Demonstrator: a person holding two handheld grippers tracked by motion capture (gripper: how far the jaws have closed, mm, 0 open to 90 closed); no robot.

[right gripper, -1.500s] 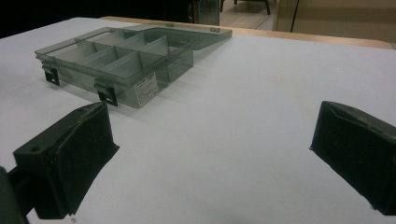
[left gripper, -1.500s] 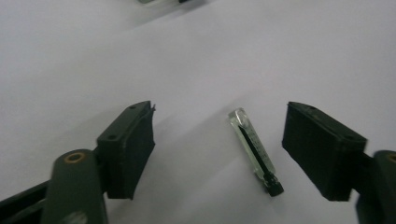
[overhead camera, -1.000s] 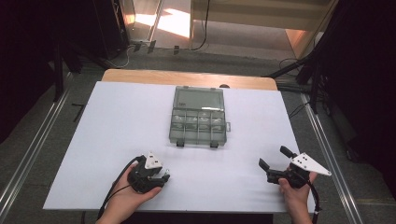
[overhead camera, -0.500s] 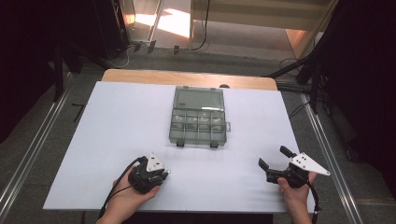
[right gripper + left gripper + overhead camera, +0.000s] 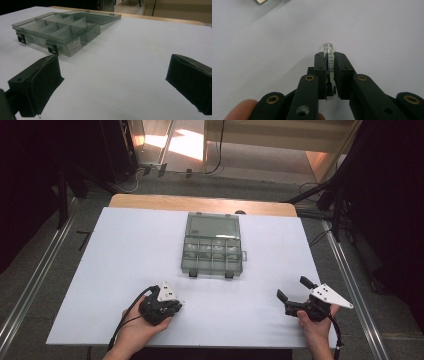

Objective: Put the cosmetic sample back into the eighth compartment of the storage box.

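Left tongs (image 5: pixel 329 65) at seven o'clock pinch a small clear vial (image 5: pixel 328 60) low over the white counter (image 5: pixel 125 250). Right tongs (image 5: pixel 112 82) at five o'clock gape wide. Compartment box (image 5: pixel 213 245) sits open, centre.

Small white label (image 5: pixel 74 45) on front wall of the grey compartment box (image 5: pixel 60 28), printed lines too small and blurred to read. Clear vial (image 5: pixel 329 58) in the left gripper (image 5: pixel 329 56) has dark markings along its side, illegible. No other text, brand or number readable.
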